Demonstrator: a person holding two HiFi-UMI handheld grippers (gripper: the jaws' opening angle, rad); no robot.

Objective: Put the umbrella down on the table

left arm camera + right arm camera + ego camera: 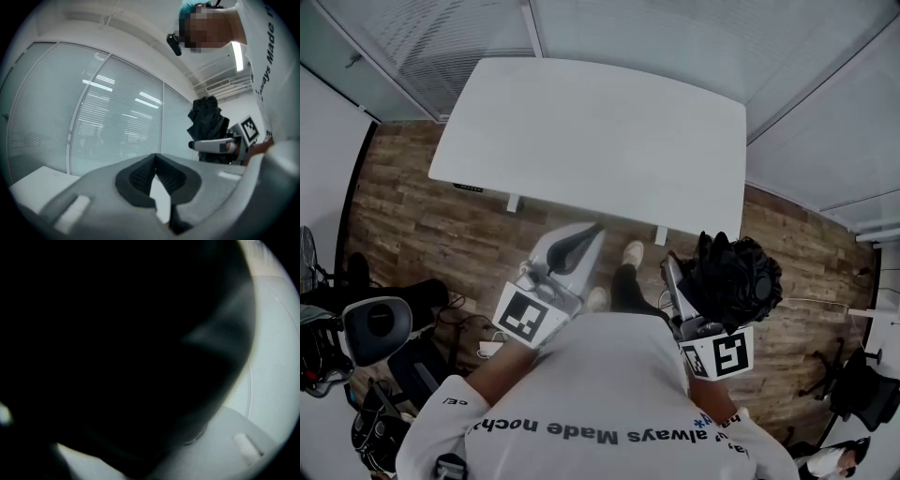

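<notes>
The right tool [692,286] is clamped on the black folded umbrella [736,279]. In the head view the crumpled fabric bulges out beyond the tool on its right side. In the right gripper view the dark umbrella [117,357] fills nearly the whole picture, and only a pale part of one jaw shows at the lower right. The left tool [155,158] has its jaws together at the tips, with nothing between them. From the left gripper view the right tool [213,145] is seen at the side, with the umbrella [208,119] standing up above it.

Both tools are held out in front of the person's white shirt [609,375], each with its marker cube [525,314] near the body. The umbrella is not on the white worktop [600,131]. It is in the air over the wooden floor [422,216], on the near side of the worktop's front edge, close to its right corner. Behind the worktop are glass walls with blinds [117,126].
</notes>
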